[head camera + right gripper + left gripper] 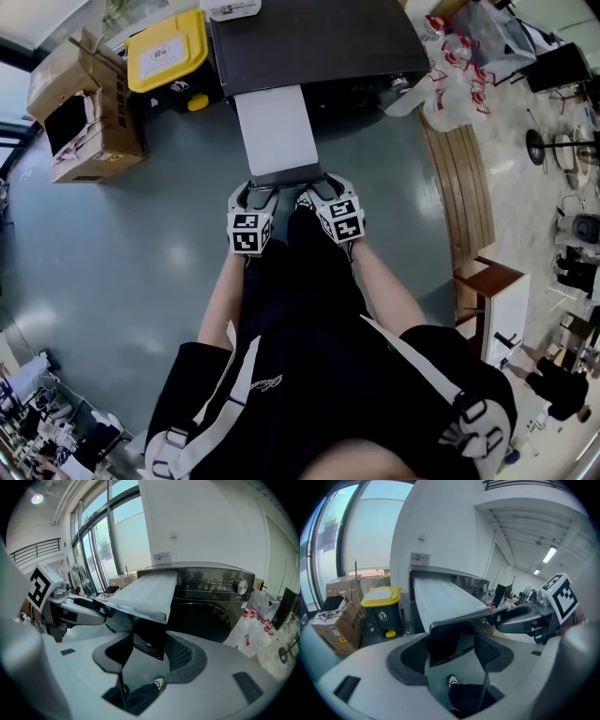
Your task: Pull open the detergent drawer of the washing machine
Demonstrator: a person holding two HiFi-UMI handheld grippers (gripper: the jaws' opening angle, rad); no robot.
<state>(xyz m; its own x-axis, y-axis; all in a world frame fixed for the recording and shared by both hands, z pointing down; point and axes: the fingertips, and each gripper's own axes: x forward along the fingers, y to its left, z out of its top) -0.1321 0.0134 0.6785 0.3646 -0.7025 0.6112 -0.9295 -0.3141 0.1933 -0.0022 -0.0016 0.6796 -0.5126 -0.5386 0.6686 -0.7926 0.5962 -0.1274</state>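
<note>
1. Left hand-held gripper [251, 192] and right hand-held gripper [323, 190] each pinch the front of the drawer [277, 131], pulled far out of the washing machine [319, 42].
2. Bin [167, 52] and box [89, 112] stand left, bags [450, 80] right; open floor [141, 244] flanks the drawer.

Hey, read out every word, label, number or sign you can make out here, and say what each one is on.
No wording is legible.
Yellow-lidded bin: litter pictogram on front; lid label blurred.
Cardboard box: print too blurred.
Wall notice: too small.
Washing machine panel: markings too small.
Shirt: script lettering, unreadable.
</note>
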